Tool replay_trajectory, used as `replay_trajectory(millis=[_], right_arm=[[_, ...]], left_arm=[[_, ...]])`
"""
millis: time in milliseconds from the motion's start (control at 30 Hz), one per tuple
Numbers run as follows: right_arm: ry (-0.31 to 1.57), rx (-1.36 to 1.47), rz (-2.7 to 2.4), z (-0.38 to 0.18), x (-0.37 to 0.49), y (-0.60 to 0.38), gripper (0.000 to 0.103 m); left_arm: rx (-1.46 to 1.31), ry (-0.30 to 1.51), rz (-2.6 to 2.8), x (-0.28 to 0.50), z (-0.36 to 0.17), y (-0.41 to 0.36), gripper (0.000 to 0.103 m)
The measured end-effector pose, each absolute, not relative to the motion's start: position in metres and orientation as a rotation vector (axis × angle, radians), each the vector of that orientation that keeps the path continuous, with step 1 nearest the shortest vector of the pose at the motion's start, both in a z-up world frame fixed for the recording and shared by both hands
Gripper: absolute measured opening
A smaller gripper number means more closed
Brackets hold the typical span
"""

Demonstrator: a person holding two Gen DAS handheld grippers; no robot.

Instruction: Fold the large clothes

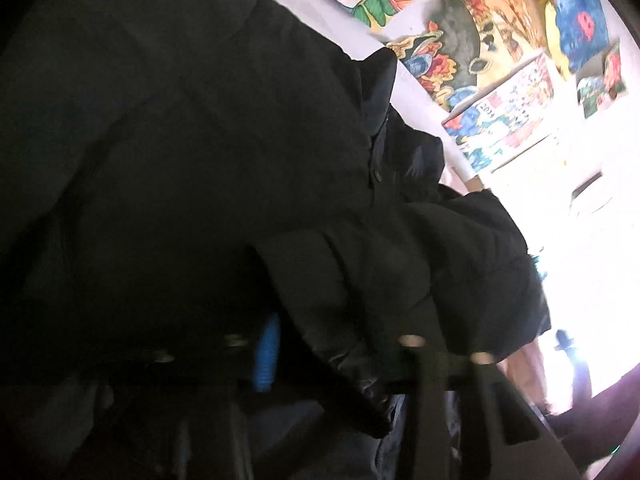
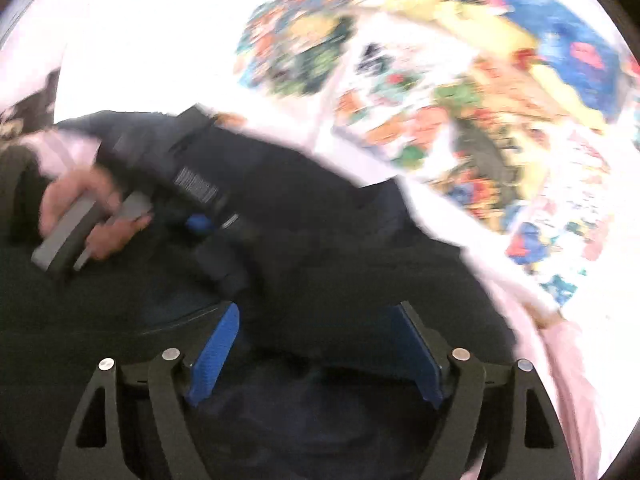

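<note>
At six o'clock in the right wrist view, the right gripper (image 2: 316, 354) stands with its blue pads (image 2: 214, 354) spread wide, nothing pinched between them; dark cloth lies beneath and beyond the gap. Outward toward nine o'clock, a hand (image 2: 86, 216) grips the grey handle of the left gripper (image 2: 224, 276), whose body slants from ten o'clock down toward the centre and ends in the fabric just ahead of the right pads. Its tips are buried in the cloth in that view. From its own camera, the left gripper (image 1: 340, 364) shows one blue pad (image 1: 266, 354) at seven o'clock, with a thick fold of the black padded jacket (image 1: 180, 160) bunched across where the jaws should be. They look nearly pressed together on that fold, though the cloth hides the contact itself.

The jacket fills the lower and left part of both views, running on a long axis from eight o'clock toward four o'clock in the right view, over a pale surface (image 2: 160, 40). Bright paintings (image 2: 460, 120) cover the region from twelve to three o'clock behind it.

My judgement: the left hand is the one on the garment, while the right hangs spread just behind it, so the next grab falls to the right, forward toward twelve o'clock onto the jacket's edge
</note>
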State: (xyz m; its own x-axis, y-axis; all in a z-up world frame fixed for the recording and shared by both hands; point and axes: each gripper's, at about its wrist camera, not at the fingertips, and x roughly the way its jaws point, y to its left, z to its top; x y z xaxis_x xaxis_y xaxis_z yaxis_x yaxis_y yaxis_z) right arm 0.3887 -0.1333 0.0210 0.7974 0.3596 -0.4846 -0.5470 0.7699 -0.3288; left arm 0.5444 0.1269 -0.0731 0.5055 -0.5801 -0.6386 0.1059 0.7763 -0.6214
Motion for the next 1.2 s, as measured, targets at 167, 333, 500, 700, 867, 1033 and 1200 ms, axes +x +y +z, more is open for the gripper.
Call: replay_trajectory(millis=[167, 333, 500, 700, 867, 1033, 1200], right_arm=[[0.399, -0.217, 0.348, 0.044, 0.411, -0.188, 0.087], [0.497, -0.036, 0.161, 0.037, 0.443, -0.231, 0.089], [0.608, -0.027, 0.034, 0.010, 0.477, -0.248, 0.088], [0.714, -0.133, 0.042, -0.027, 0.501, -0.233, 0.088], [0.787, -0.242, 0.045, -0.058, 0.527, -0.217, 0.089], [0.833, -0.321, 0.025, -0.089, 0.538, -0.210, 0.102], [0.830, -0.268, 0.018, -0.098, 0.535, -0.218, 0.103]], left_arm=[[-0.400, 0.853, -0.360, 0.541, -0.038, 0.125, 0.003], [-0.178, 0.650, -0.235, 0.532, 0.014, 0.132, 0.002], [-0.018, 0.542, -0.138, 0.542, 0.027, 0.134, 0.002], [0.035, 0.659, -0.078, 0.566, -0.016, 0.140, 0.002], [0.073, 0.737, -0.046, 0.579, -0.052, 0.149, 0.005], [0.104, 0.759, -0.033, 0.581, -0.068, 0.147, 0.014], [0.071, 0.745, -0.036, 0.572, -0.064, 0.150, 0.032]])
